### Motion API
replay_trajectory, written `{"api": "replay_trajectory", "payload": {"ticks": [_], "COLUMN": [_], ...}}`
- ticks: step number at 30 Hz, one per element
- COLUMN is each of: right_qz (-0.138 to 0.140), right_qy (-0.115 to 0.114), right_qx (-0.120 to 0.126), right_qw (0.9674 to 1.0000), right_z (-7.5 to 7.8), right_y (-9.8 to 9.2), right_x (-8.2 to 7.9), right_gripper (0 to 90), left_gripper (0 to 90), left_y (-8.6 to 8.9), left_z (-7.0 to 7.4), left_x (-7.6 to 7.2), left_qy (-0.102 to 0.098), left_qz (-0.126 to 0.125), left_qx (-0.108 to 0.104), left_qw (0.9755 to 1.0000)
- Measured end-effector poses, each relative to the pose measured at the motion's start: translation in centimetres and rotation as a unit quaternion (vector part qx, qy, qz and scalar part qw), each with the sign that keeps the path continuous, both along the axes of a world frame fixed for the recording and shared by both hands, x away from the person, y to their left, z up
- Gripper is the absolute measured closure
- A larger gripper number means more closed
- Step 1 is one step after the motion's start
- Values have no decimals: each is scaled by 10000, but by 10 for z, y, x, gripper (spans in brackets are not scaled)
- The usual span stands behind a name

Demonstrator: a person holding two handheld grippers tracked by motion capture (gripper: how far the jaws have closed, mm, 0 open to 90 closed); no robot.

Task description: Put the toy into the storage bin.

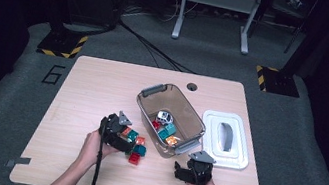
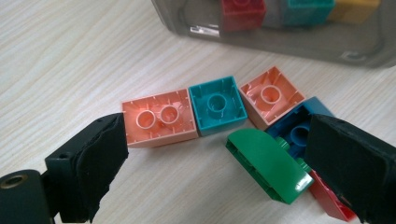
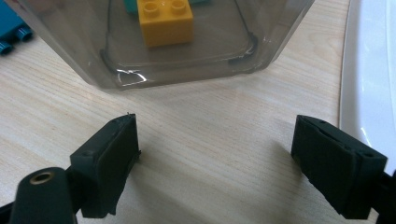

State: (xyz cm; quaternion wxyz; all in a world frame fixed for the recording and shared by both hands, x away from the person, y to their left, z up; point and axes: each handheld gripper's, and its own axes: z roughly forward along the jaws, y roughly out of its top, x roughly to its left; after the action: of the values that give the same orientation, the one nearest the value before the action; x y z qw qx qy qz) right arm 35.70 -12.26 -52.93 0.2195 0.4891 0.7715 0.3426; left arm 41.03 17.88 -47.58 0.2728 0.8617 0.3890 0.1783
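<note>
Both claws sit near the front edge of the table [image 1: 104, 77] in the high view. On the left, the left gripper [image 1: 130, 140] lies low over a loose heap of toy bricks [image 1: 135, 146] just beside the near wall of the clear tub [image 1: 152, 92], with a hand [image 1: 92, 147] behind it. On the right, the right gripper [image 1: 182, 169] rests close to the tub's near corner, and the white lid [image 1: 239, 150] lies flat just beyond it. More bricks and a small white toy car [image 1: 164, 117] lie inside the tub.

From the left gripper view, that claw is released: its jaws stand wide apart with nothing pressed between them. A green curved brick [image 2: 268, 165] lies tilted between the jaws, nearer the right-hand one. Beyond it, in a row on the wood, lie a long pink brick [image 2: 159, 117], a teal brick [image 2: 217, 105] and a small pink brick [image 2: 272, 95], all upside down and touching or nearly so. A blue brick [image 2: 294, 128] and a red brick [image 2: 329, 200] lie partly hidden behind the right-hand jaw. The tub's wall crosses the top.

From the right gripper view, this claw is released too, its jaws spread over bare wood with nothing between them. The tub stands just ahead, a yellow brick [image 3: 167, 21] showing through its wall, and the lid's edge runs down the right side.
</note>
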Motion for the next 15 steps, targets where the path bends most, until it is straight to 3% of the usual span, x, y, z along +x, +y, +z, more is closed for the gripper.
{"api": "replay_trajectory", "payload": {"ticks": [8, 15], "right_qz": [-2, 27], "right_qy": [3, -15], "right_qx": [17, -20], "right_qw": [10000, 10000], "right_z": [0, 0], "right_y": [0, 0], "right_x": [0, 0], "right_gripper": [144, 144], "left_gripper": [125, 214], "left_y": [-6, 1], "left_z": [-9, -13], "left_x": [-5, -10], "left_qy": [37, 152], "left_qz": [-58, -184], "left_qx": [281, 397], "left_qw": [9996, 9989]}}
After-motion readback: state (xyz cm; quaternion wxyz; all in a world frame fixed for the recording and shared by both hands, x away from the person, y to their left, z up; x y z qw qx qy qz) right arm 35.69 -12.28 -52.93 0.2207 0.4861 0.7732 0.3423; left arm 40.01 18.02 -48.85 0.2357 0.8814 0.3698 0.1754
